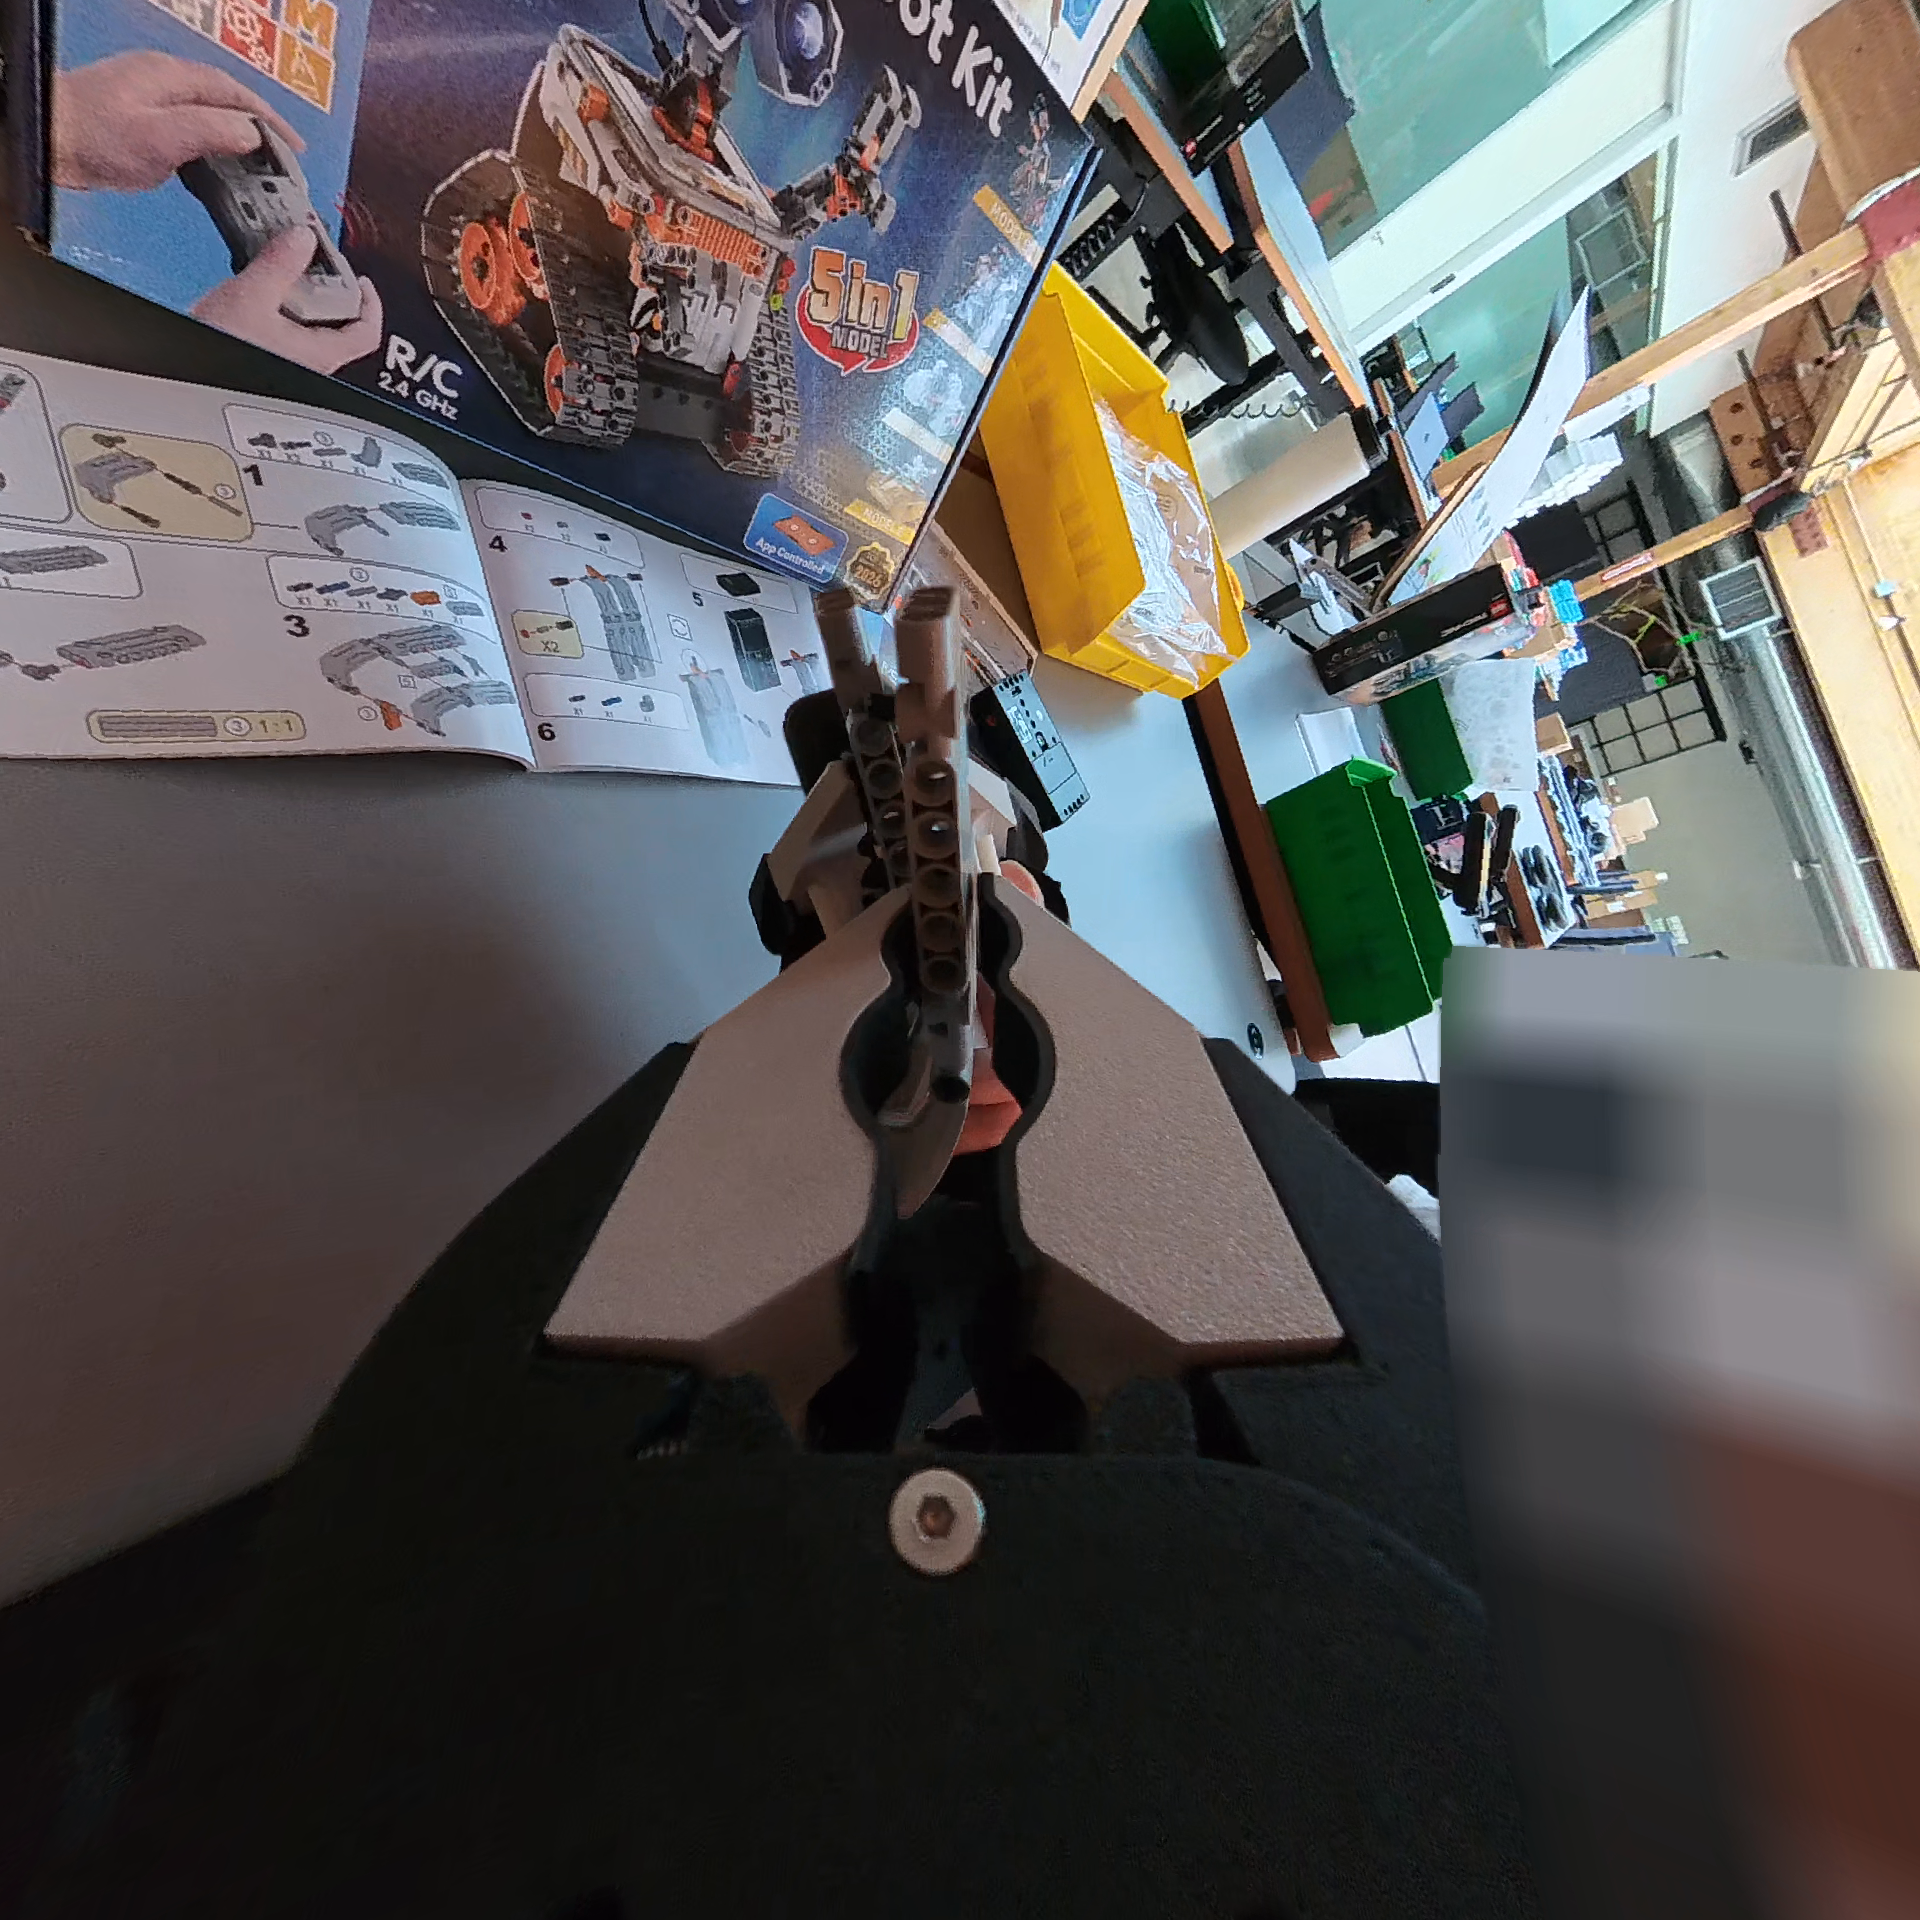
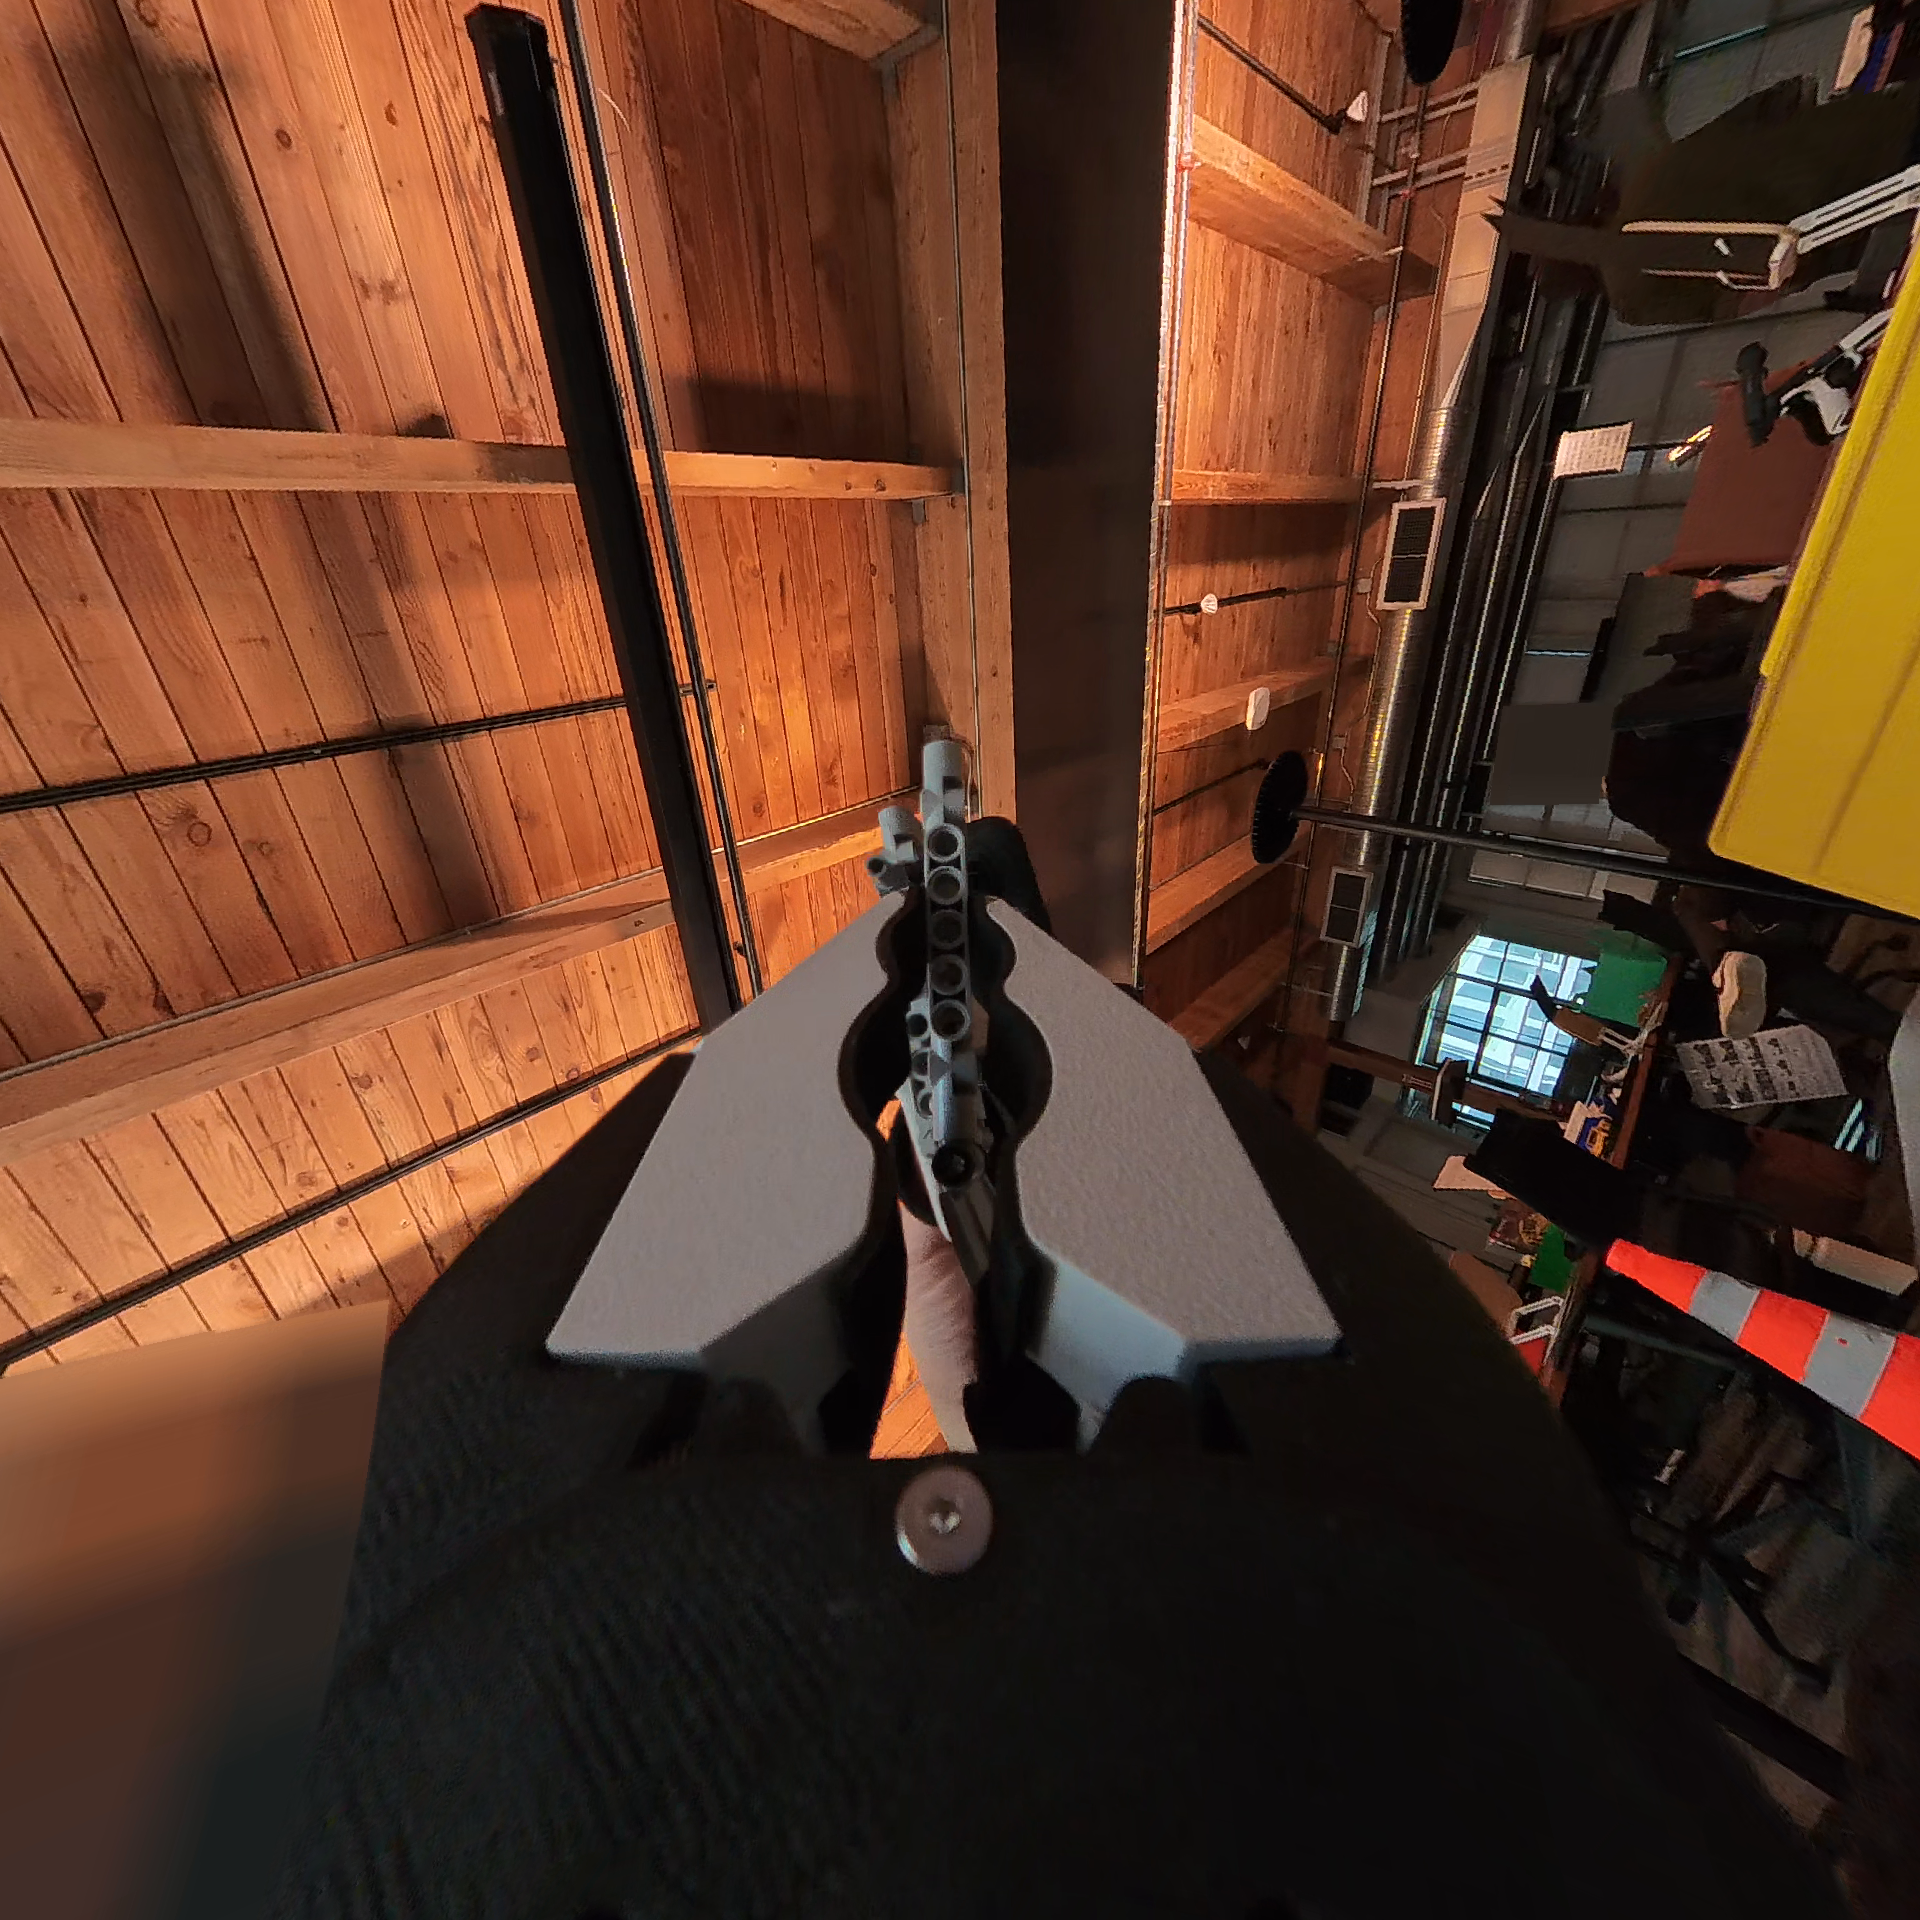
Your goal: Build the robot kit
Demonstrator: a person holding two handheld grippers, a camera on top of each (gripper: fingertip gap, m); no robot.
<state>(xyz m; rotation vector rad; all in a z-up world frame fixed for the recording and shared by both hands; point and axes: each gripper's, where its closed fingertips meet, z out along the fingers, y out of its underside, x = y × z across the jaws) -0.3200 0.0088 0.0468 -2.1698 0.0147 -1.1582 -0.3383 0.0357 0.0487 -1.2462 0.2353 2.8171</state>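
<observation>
Hiding between gripper [image 1: 940, 935] fingers: beam assembly [image 1: 914, 790].

Matt plastic beam assembly [image 1: 928, 831]; glossy cardboard box [image 1: 644, 239]; wooden ceiling [image 2: 312, 520].

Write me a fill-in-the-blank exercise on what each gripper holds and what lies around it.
1. The left gripper is shut on a grey ____ assembly made of holed beams.
2. Beyond it, an open instruction booklet lies flat on the ____ table.
3. The bin holding a clear plastic bag is ____ in colour.
4. The right gripper points up at a ceiling made of ____ planks.

Missing words: building-brick; grey; yellow; wooden
</observation>
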